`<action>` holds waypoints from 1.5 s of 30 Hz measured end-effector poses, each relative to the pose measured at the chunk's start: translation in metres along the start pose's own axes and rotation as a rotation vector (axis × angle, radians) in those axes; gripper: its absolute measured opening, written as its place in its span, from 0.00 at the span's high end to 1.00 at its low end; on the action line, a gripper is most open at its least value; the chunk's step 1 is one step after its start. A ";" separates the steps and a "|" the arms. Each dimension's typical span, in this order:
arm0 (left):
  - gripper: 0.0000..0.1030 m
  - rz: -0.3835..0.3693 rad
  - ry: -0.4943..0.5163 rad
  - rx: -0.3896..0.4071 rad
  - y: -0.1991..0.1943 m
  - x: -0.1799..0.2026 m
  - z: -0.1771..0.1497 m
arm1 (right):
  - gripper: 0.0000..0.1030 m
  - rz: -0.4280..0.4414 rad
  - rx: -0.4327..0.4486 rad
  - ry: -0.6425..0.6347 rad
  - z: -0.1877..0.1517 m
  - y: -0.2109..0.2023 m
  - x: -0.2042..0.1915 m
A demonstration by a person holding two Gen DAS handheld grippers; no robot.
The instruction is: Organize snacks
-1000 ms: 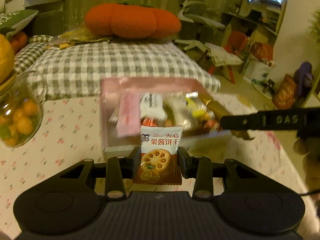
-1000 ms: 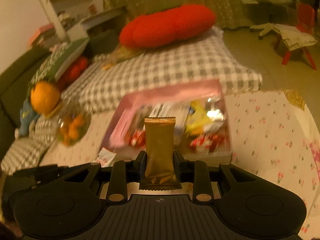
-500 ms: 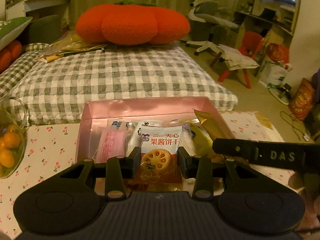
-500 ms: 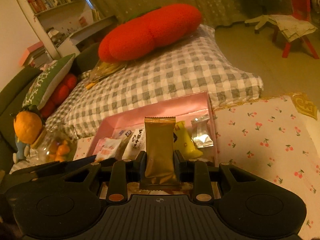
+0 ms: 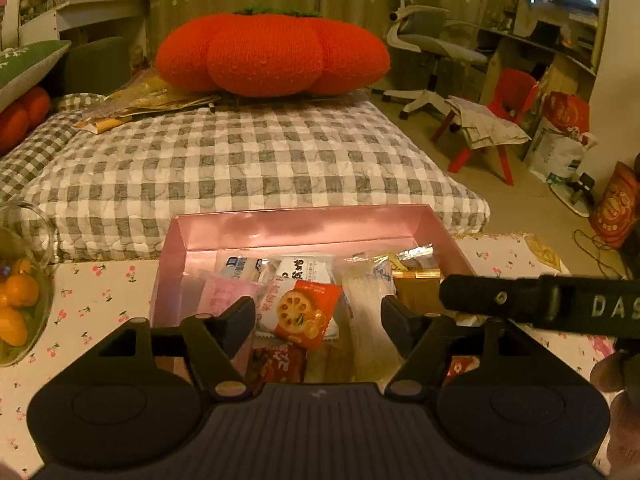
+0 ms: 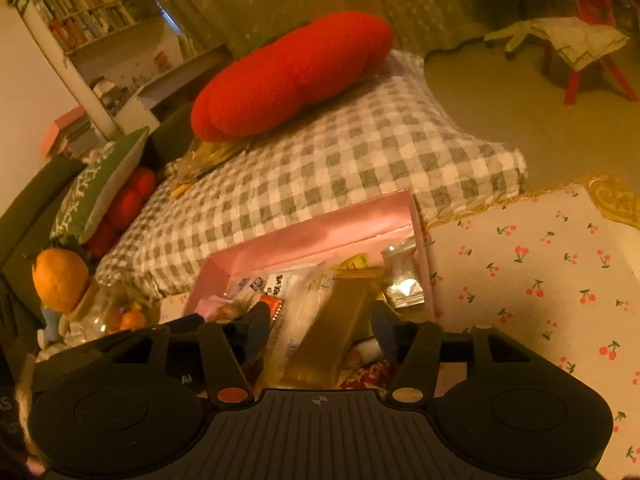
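Left wrist view
Left claw point(image 5: 318, 314): jaws opening, fingers spread wide, gripping nothing; hovers over the near end of the box.
Orange biscuit packet with lotus-root picture point(image 5: 301, 312): lies tilted between the fingers, clear of both pads, on top of other wrappers.
Shallow pink cardboard box point(image 5: 296, 226): on the table, holding many wrapped snacks; far wall next to the grey-and-white checked mattress point(image 5: 240, 160).
Right claw point(image 5: 532, 300): one black finger crosses from the right above the box's right side.
Glass bowl of small oranges point(image 5: 20, 300): on the table, left of the box.
Table with cherry-print cloth point(image 5: 96, 292): carries box and bowl.
Orange pumpkin-shaped knitted cushion point(image 5: 272, 54): at the mattress's far end.

Right wrist view
Right claw point(image 6: 320, 328): jaws opening, fingers apart, empty.
Long gold foil packet point(image 6: 336, 324): leans tilted between the fingers, touching neither pad as far as can be seen, resting in the pink box point(image 6: 320, 232).
Silver foil sachet point(image 6: 402, 280): inside the box at its right wall.
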State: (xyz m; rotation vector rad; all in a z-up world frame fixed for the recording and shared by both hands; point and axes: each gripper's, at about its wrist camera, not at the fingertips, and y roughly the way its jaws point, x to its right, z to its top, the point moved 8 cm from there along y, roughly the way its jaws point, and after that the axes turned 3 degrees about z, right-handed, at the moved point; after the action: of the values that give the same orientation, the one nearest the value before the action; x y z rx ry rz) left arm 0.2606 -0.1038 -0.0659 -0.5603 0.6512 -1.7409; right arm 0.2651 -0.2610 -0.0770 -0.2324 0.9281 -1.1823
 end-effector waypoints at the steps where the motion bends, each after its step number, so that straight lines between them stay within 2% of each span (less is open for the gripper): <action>1: 0.32 0.000 0.006 -0.002 -0.002 0.001 0.000 | 0.38 -0.003 0.001 0.007 0.000 -0.002 0.000; 6: 0.17 0.016 0.046 -0.004 -0.020 0.001 -0.004 | 0.31 -0.016 -0.009 0.003 -0.003 -0.015 -0.009; 9: 0.10 0.013 0.048 -0.006 -0.035 -0.001 -0.008 | 0.22 -0.038 -0.024 -0.021 -0.006 -0.025 -0.018; 15: 0.02 0.031 0.050 -0.017 -0.055 -0.009 -0.025 | 0.17 -0.081 -0.034 -0.096 -0.019 -0.047 -0.035; 18: 0.01 0.066 0.059 -0.026 -0.064 -0.016 -0.036 | 0.15 -0.103 -0.047 -0.124 -0.030 -0.057 -0.042; 28: 0.01 0.108 0.002 -0.065 -0.098 -0.040 -0.073 | 0.15 -0.155 -0.092 -0.190 -0.074 -0.086 -0.065; 33: 0.01 0.116 -0.075 -0.099 -0.113 -0.055 -0.091 | 0.13 -0.182 -0.085 -0.200 -0.090 -0.100 -0.071; 36: 0.01 0.109 -0.129 -0.125 -0.121 -0.062 -0.102 | 0.12 -0.236 -0.069 -0.217 -0.099 -0.109 -0.073; 45: 0.01 0.184 -0.166 -0.176 -0.137 -0.073 -0.123 | 0.12 -0.296 -0.081 -0.271 -0.128 -0.121 -0.079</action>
State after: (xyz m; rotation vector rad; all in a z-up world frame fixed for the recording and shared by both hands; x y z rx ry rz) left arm 0.1006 0.0125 -0.0657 -0.7354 0.7188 -1.4574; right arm 0.0836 -0.2039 -0.0446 -0.5963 0.7184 -1.3456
